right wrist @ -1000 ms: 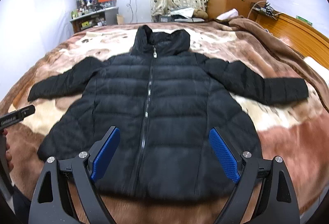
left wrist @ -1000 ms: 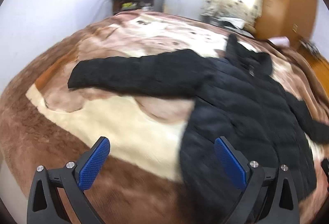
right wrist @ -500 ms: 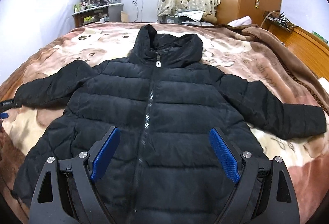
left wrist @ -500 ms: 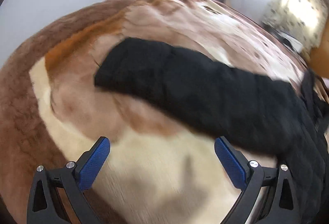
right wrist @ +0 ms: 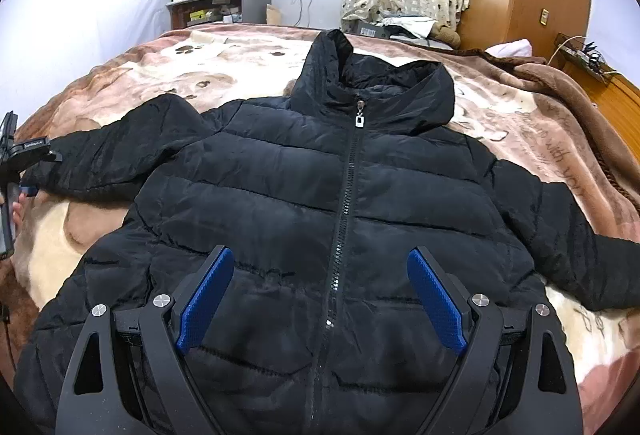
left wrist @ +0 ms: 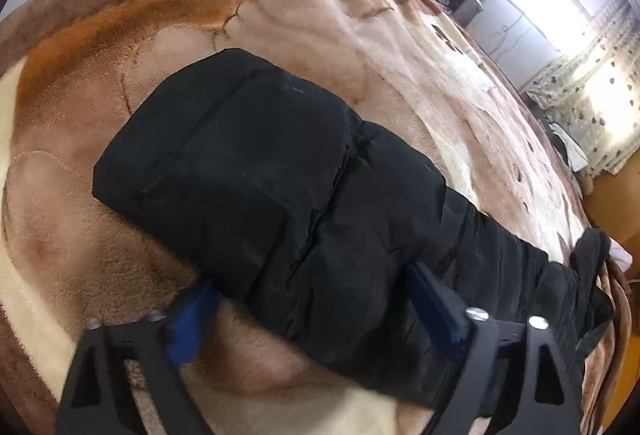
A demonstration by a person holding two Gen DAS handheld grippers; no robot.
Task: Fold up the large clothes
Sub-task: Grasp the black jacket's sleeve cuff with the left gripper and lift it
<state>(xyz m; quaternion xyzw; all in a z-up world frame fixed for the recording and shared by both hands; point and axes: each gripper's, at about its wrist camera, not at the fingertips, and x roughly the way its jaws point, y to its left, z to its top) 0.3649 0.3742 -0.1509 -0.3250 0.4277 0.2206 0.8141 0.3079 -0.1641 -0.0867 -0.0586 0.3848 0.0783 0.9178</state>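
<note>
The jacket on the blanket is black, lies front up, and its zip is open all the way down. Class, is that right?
Not quite. In the right wrist view the jacket is black and lies front up on the blanket, but its zip is closed right up to the collar, not open.

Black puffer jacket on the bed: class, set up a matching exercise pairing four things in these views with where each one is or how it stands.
Things:
1. black quilted sleeve
2. silver zipper pull
3. left gripper
4. right gripper

States:
A. hangs just below the raised collar
B. open above the jacket's zipped front, touching nothing
C. lies stretched out flat on the brown plush blanket
D. jaws astride the sleeve, which lies between the blue pads; they have just been closing

Pairs: 1-C, 2-A, 3-D, 4-B
</note>
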